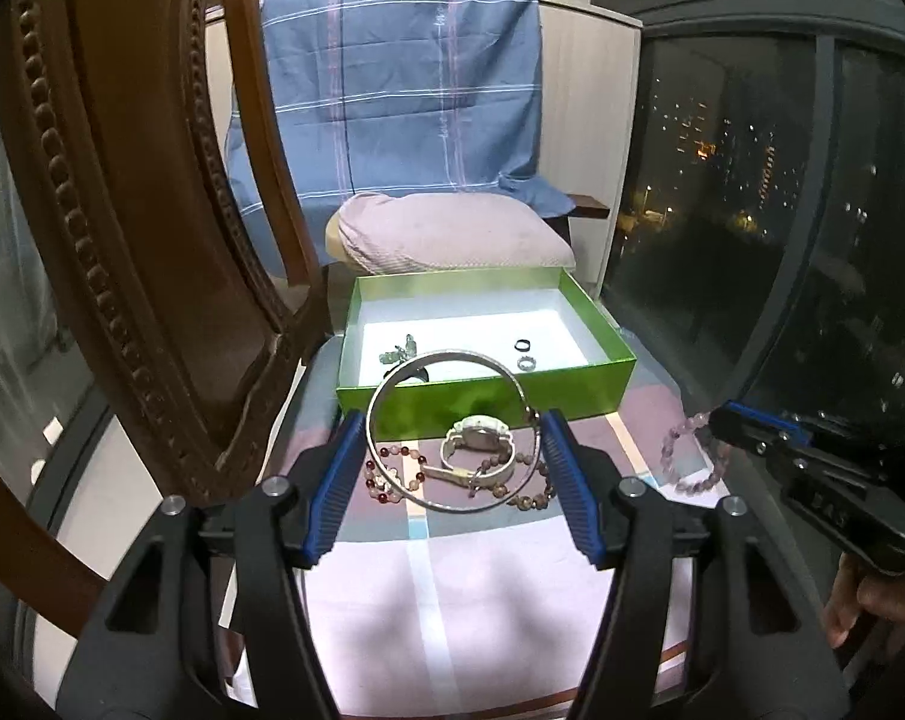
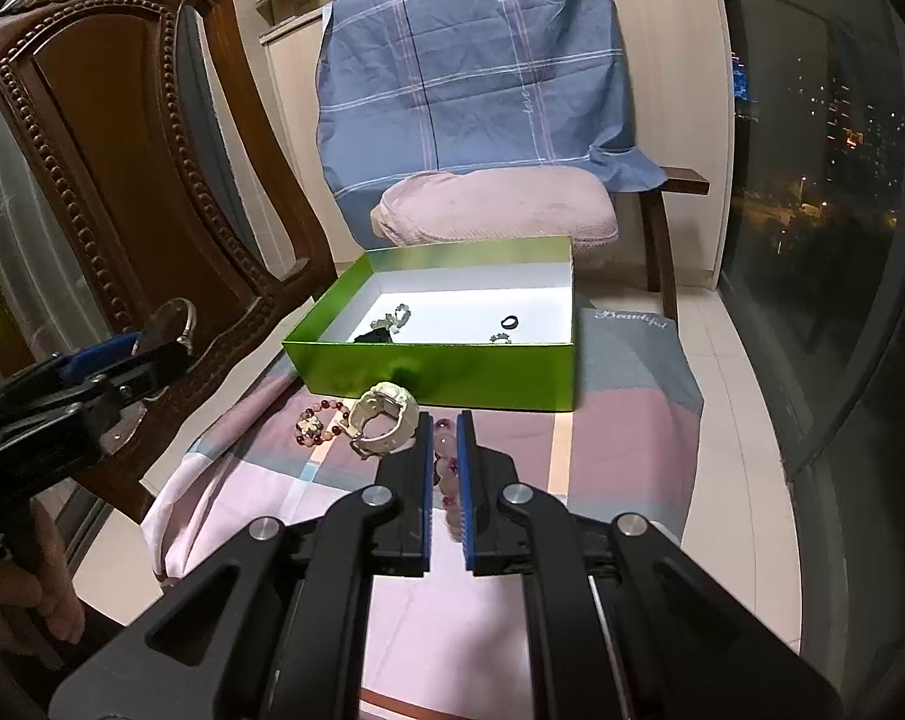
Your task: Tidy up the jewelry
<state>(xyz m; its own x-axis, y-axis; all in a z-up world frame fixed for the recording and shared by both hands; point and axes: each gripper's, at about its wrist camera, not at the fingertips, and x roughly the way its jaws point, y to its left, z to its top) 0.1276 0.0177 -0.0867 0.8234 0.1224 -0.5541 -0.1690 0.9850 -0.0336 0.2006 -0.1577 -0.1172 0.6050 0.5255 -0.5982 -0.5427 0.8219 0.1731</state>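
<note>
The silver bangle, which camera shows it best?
The left wrist view: the bangle fills the centre, held between the left gripper fingers, its whole hoop visible. The right wrist view shows only a small part of it at the left edge.

Polished metal bangle (image 1: 452, 429) gleams smooth and silvery, while the green box (image 2: 440, 372) shows glossy card outside and matt white paper within. At nine o'clock the carved chair (image 2: 122, 138) is varnished wood with a beaded edge; underneath, the checked cloth (image 2: 620, 420) lies soft and matt, and the bead bracelet (image 1: 692, 456) looks glassy.
</note>
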